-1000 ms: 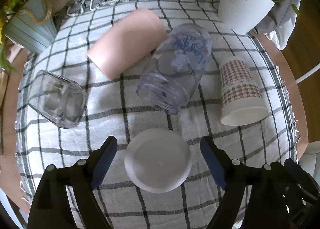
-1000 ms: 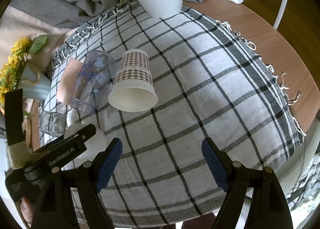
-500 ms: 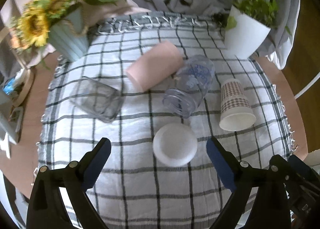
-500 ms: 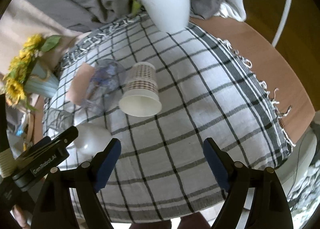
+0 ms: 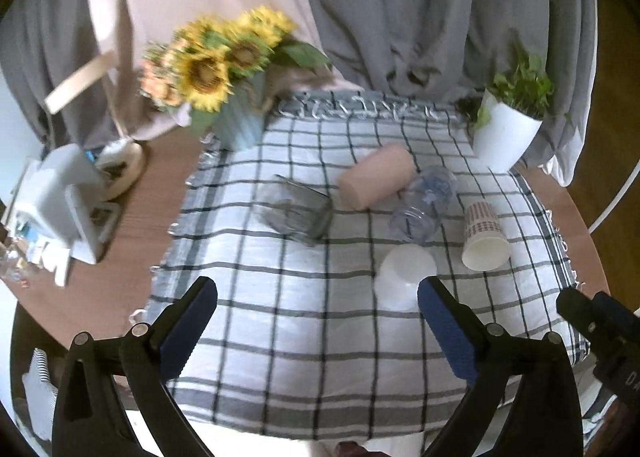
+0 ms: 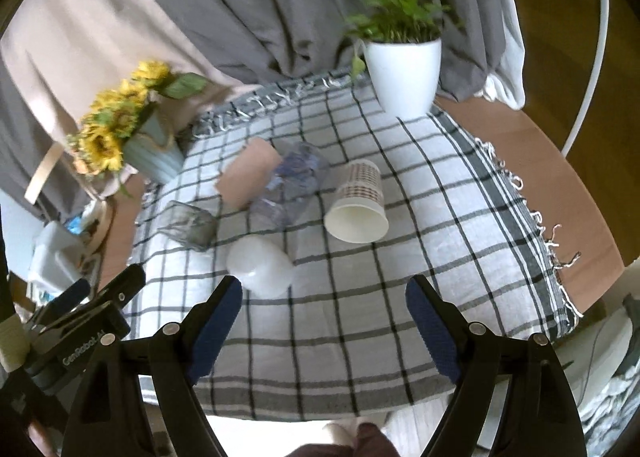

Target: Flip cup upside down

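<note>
A white cup (image 5: 405, 275) stands upside down on the checked tablecloth (image 5: 280, 337); it also shows in the right wrist view (image 6: 260, 266). Around it lie a patterned paper cup (image 5: 484, 236) (image 6: 358, 203), a clear printed plastic cup (image 5: 424, 203) (image 6: 290, 187), a pink cup (image 5: 376, 177) (image 6: 248, 171) and a clear square glass (image 5: 296, 213) (image 6: 188, 223), all on their sides. My left gripper (image 5: 318, 307) is open and empty, high above the table's near edge. My right gripper (image 6: 324, 305) is open and empty, also pulled back.
A sunflower vase (image 5: 236, 117) stands at the back left and a white plant pot (image 5: 506, 137) at the back right. White items (image 5: 60, 197) sit on the bare wooden table at the left. Grey curtains hang behind.
Both grippers have pulled up and back from the table, so the cups look smaller. The left gripper has drawn away from the upside-down white cup and swung left.
</note>
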`<state>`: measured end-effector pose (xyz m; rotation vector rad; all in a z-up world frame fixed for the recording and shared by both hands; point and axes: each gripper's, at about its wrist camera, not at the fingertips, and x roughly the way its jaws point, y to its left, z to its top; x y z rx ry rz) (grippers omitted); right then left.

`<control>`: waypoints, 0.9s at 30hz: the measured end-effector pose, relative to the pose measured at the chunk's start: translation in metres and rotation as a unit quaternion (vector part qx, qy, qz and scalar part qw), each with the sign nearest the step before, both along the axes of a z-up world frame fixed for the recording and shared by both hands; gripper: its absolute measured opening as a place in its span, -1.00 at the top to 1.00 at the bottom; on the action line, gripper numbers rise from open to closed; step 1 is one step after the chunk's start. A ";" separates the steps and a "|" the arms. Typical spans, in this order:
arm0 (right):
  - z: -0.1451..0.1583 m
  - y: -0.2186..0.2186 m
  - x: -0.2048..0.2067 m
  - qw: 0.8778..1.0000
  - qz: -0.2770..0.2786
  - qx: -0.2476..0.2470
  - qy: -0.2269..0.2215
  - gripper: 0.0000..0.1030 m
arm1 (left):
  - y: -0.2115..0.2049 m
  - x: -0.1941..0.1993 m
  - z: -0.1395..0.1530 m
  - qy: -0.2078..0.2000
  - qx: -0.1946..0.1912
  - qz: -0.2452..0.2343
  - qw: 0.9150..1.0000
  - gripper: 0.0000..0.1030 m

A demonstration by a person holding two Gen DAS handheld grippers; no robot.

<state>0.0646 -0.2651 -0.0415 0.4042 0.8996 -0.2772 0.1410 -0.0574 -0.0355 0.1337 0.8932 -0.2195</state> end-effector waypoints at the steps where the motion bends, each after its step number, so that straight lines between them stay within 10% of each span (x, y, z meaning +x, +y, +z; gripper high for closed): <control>1: 0.006 0.007 -0.005 1.000 0.003 -0.007 -0.007 -0.63 | 0.006 -0.007 0.004 -0.006 0.000 0.001 1.000 -0.99; 27: 0.047 0.094 -0.096 0.993 0.009 -0.097 -0.066 -0.63 | 0.061 -0.096 0.032 -0.066 -0.004 -0.015 0.998 -0.99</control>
